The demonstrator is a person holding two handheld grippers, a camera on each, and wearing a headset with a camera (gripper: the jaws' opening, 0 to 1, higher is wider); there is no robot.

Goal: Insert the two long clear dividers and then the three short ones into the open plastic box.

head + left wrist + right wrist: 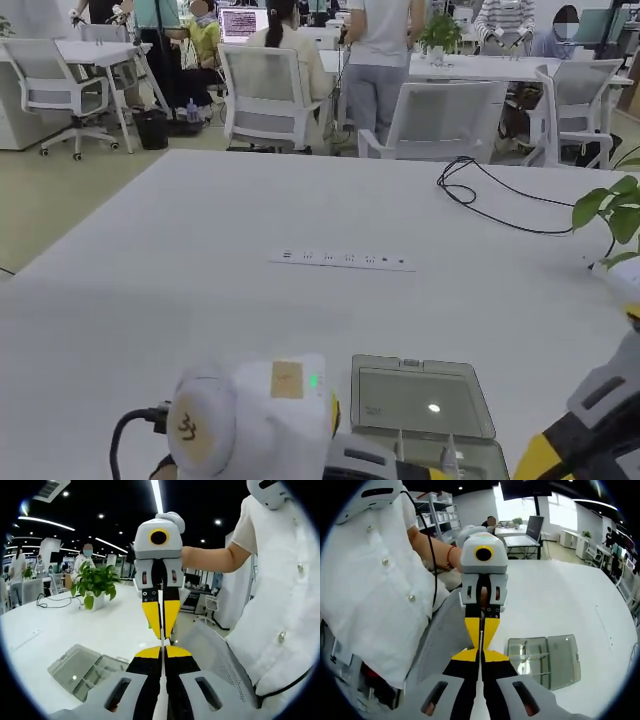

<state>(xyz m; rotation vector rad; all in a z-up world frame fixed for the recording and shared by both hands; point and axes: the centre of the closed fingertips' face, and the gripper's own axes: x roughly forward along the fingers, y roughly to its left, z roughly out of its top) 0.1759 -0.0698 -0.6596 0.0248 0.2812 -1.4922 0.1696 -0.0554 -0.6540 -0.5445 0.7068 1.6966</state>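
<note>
- The left gripper [162,651] and the right gripper [481,652] are meeting tip to tip, both clenching tight; I cannot tell whether they are pinching anything.
- The open box [542,660] is lying on the table [200,250], below and beside those tips.

We find the box [420,400] on the table [200,300]. Behind the box lies the strip [343,260], farther behind it the cable [457,183], and right of it the plant [612,208].
</note>
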